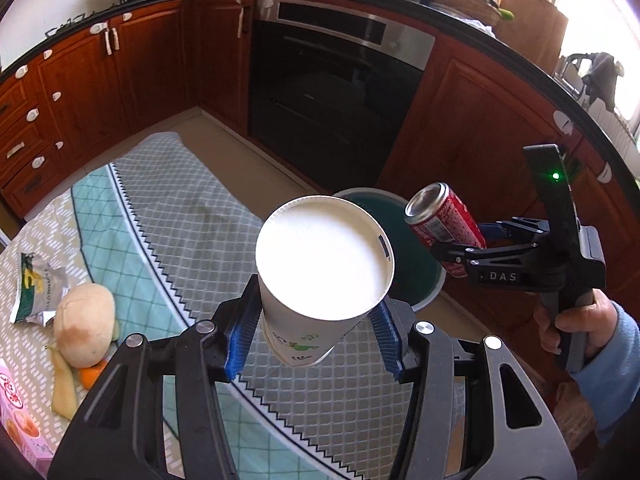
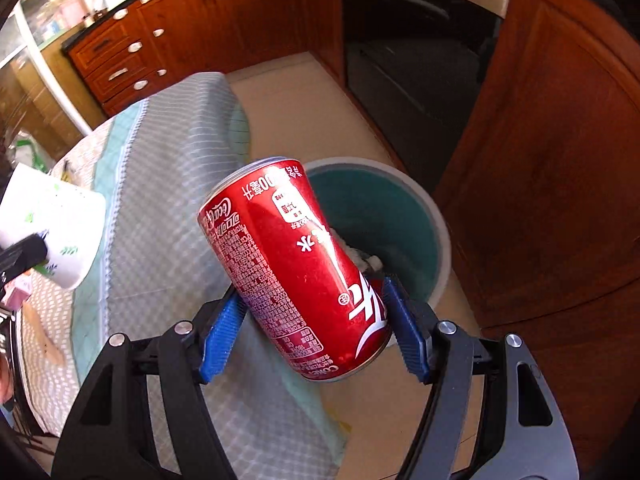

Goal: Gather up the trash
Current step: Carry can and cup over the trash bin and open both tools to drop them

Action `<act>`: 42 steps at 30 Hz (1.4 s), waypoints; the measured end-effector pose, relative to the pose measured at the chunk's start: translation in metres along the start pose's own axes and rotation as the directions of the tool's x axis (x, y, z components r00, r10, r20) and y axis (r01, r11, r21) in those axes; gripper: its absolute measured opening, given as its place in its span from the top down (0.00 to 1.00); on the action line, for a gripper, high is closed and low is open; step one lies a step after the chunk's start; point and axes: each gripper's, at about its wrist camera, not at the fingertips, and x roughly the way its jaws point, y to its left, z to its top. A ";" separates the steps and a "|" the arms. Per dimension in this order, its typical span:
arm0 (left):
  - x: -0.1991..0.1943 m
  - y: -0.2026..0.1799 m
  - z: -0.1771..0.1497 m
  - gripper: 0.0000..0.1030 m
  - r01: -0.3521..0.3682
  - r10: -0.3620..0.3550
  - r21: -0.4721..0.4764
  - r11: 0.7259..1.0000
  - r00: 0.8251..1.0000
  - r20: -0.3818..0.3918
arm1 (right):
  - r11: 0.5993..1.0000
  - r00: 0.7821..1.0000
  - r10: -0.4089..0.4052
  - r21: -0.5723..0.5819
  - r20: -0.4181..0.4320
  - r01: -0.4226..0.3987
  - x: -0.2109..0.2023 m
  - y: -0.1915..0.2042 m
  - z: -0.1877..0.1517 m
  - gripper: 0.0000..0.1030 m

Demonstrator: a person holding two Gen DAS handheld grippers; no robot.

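The right gripper (image 1: 460,248) bears the white letters "DAS" on its black body. The red can (image 2: 296,268) clamped between its blue pads carries Coca-Cola script, upside down, plus Chinese print too small to read.

From my left wrist, the paper cup (image 1: 324,264) I hold hides the near-left rim of the bin (image 1: 416,240) and a patch of the desk (image 1: 168,208) cloth. At the lower left edge, a pink box (image 1: 18,420) is cut off. The wrapper (image 1: 34,288) print is too small to read. From my right wrist, the can (image 2: 292,268) covers most of what lies in the bin (image 2: 400,216); only a white scrap shows. At the left edge, that cup (image 2: 56,232) is blurred and cropped.
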 end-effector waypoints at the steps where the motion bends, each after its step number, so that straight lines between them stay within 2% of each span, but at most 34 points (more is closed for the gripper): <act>1: 0.008 -0.004 0.003 0.48 0.007 -0.007 0.009 1.000 1.000 -0.010 | 1.000 1.000 -0.002 0.015 -0.011 0.002 0.007 -0.007 0.002 0.36; 10: 0.072 -0.027 0.026 0.48 0.076 -0.071 0.062 0.995 0.995 -0.076 | 0.998 0.994 -0.009 0.068 -0.111 0.017 0.068 -0.038 0.006 0.36; 20: 0.112 -0.035 0.038 0.48 0.119 -0.109 0.075 0.990 0.987 -0.116 | 0.997 0.985 -0.009 0.072 -0.174 0.022 0.109 -0.042 0.008 0.36; 28: 0.125 -0.042 0.038 0.48 0.129 -0.118 0.075 0.989 0.984 -0.130 | 0.997 0.985 -0.007 0.072 -0.174 0.020 0.110 -0.046 0.005 0.35; 30: 0.127 -0.043 0.036 0.48 0.127 -0.116 0.076 0.989 0.984 -0.133 | 0.997 0.986 -0.008 0.072 -0.168 0.020 0.105 -0.047 0.003 0.30; 34: 0.128 -0.043 0.036 0.48 0.132 -0.122 0.069 0.989 0.983 -0.140 | 0.998 0.987 -0.035 0.054 -0.155 0.044 0.098 -0.046 0.003 0.27; 38: 0.134 -0.045 0.037 0.48 0.141 -0.128 0.081 0.987 0.981 -0.148 | 0.993 0.986 -0.113 0.028 -0.126 0.118 0.086 -0.047 0.004 0.16; 42: 0.142 -0.052 0.037 0.48 0.154 -0.138 0.090 0.984 0.977 -0.161 | 0.990 0.984 -0.137 0.015 -0.114 0.140 0.075 -0.052 0.001 0.15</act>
